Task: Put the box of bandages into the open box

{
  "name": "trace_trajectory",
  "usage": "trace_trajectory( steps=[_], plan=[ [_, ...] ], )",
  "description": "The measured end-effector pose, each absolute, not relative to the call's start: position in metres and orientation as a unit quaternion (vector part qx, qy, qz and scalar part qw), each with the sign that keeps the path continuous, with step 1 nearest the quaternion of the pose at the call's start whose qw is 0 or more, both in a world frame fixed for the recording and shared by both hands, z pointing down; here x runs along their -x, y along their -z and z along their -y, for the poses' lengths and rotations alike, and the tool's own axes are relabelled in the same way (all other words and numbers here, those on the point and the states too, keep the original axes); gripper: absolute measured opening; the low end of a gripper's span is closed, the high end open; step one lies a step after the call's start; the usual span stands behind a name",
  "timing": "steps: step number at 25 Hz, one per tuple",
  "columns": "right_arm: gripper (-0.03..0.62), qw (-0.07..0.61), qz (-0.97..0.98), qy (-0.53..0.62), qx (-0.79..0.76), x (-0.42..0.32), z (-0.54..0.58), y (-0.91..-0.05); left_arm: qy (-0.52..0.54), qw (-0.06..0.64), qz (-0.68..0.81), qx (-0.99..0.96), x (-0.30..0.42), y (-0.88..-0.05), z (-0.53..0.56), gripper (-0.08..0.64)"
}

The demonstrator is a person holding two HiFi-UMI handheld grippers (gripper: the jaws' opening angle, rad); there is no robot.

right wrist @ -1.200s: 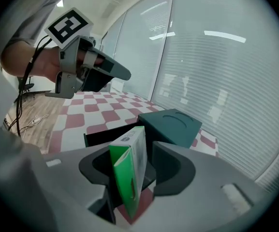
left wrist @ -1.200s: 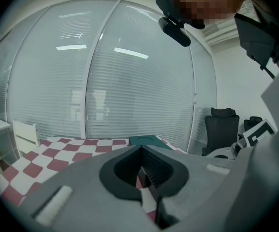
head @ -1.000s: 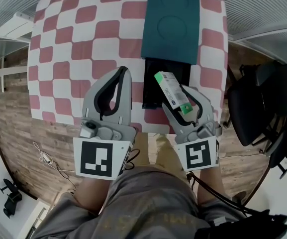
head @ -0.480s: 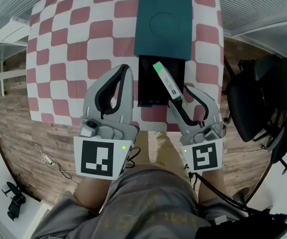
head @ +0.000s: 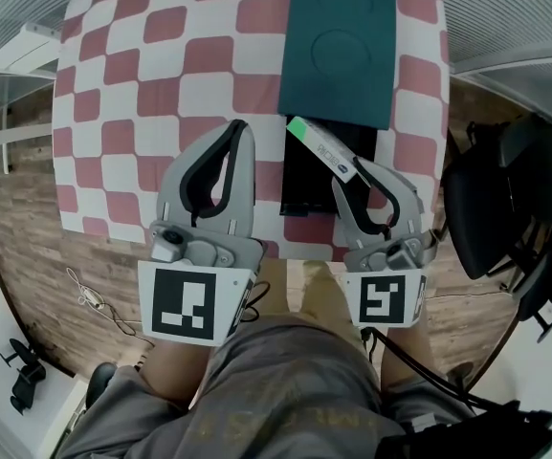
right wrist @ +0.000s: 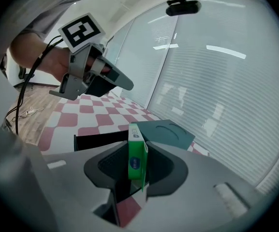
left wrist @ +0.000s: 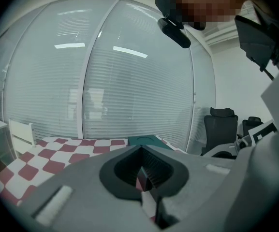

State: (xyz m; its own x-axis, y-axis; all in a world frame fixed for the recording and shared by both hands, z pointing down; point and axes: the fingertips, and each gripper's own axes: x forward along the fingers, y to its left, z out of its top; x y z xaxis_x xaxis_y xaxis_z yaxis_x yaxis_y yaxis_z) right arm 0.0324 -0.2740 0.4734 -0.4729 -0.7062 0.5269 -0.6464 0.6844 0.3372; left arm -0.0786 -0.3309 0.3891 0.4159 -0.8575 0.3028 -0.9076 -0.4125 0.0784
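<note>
right gripper (head: 357, 168): fingers (head: 402, 191) clenched on the bandage box (head: 321, 149). They grip its two broad faces at the near end, and the rest sticks out past the tips.
bandage box: held in the air, tilted, green end pointing away and to the left. From the head view it hangs over the open box (head: 299, 185).
open box: black, on the checked worktop (head: 161, 65) near its front edge. The teal lid (head: 338, 46) lies flat at its far end.
left gripper (head: 237, 127): fingers pressed together with nothing between them, idle just left of the open box.
handling (my read): a small, light card carton. It looks stiff along its length, but the broad faces would dent under a hard squeeze, and the glossy print may slide.
hold point (my read): flat faces are the right place. An end grip lets it pivot, so nearer mid-length would be steadier.
risk: the long end could catch the open box's rim on the way down.
</note>
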Motion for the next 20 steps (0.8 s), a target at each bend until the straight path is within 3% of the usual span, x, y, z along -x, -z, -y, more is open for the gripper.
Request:
trace_trajectory(
  steps=[2,4,7,12,20],
  plan=[
    [0.152,0.327,0.865,0.032,-0.378,-0.029,0.271,-0.478,-0.108,0.118,0.53,-0.833,0.08,-0.391,0.332,0.0],
    [0.222,0.321,0.882,0.012,-0.345,-0.023,0.263,-0.481,-0.109,0.12,0.53,-0.832,0.08,-0.394,0.333,0.0],
    [0.244,0.295,0.9,-0.01,-0.32,-0.017,0.252,-0.476,-0.108,0.122,0.529,-0.833,0.078,-0.395,0.33,0.0],
    [0.185,0.284,0.899,-0.002,-0.334,-0.012,0.249,-0.466,-0.105,0.122,0.528,-0.834,0.079,-0.391,0.323,0.0],
    [0.109,0.323,0.885,0.009,-0.334,-0.002,0.253,-0.481,-0.101,0.124,0.536,-0.829,0.091,-0.391,0.321,0.0]
  ],
)
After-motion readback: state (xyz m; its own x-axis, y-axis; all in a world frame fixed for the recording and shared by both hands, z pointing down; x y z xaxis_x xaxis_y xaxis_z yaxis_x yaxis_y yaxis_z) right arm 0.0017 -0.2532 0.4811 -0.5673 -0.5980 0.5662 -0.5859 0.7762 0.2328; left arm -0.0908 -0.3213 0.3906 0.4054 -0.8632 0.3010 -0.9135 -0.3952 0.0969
